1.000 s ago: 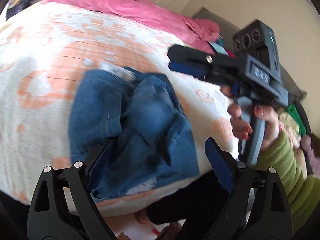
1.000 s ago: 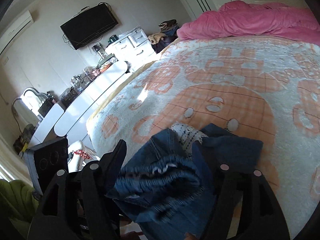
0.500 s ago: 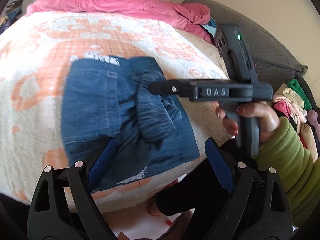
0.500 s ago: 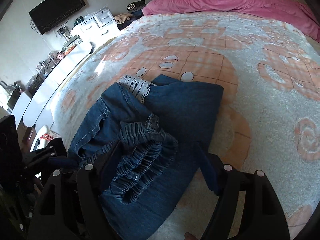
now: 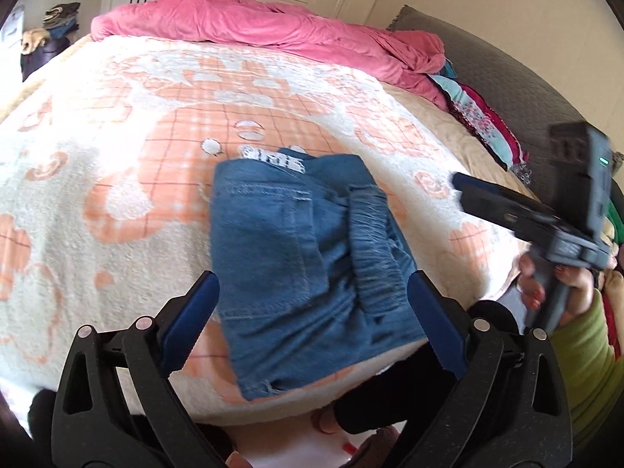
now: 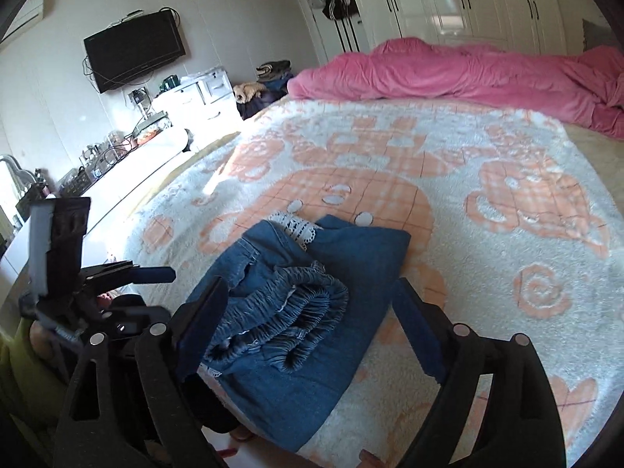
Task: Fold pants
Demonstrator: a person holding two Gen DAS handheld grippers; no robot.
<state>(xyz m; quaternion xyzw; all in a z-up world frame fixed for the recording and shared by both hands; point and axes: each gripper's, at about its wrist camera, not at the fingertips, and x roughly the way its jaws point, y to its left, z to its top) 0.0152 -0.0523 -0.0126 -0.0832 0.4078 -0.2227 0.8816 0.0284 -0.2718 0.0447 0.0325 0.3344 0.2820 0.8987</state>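
Note:
The blue denim pants (image 5: 296,269) lie folded in a compact bundle on the peach and white blanket (image 5: 117,156), near the bed's front edge, with the elastic waistband (image 6: 288,304) on top. My left gripper (image 5: 312,292) hovers just short of the bundle; its jaws are opening and its pads touch nothing. My right gripper (image 6: 310,300) also sits back from the pants (image 6: 351,265), jaws opening, with the denim lying loose below and between the fingers. In the left wrist view the right gripper (image 5: 468,191) is off to the bundle's right, held by a hand (image 5: 546,284) in a green sleeve.
A pink duvet (image 5: 273,27) is heaped along the bed's far side. Stacked clothes (image 5: 483,124) lie at the right edge by a grey headboard. A television (image 6: 134,50), a white dresser (image 6: 195,97) and a cluttered counter stand left of the bed. Wardrobe doors line the back wall.
The right gripper let go of the denim bundle, which now rests on the bed, and drew back to the right. Both grippers pulled away from the pants and their jaws widened.

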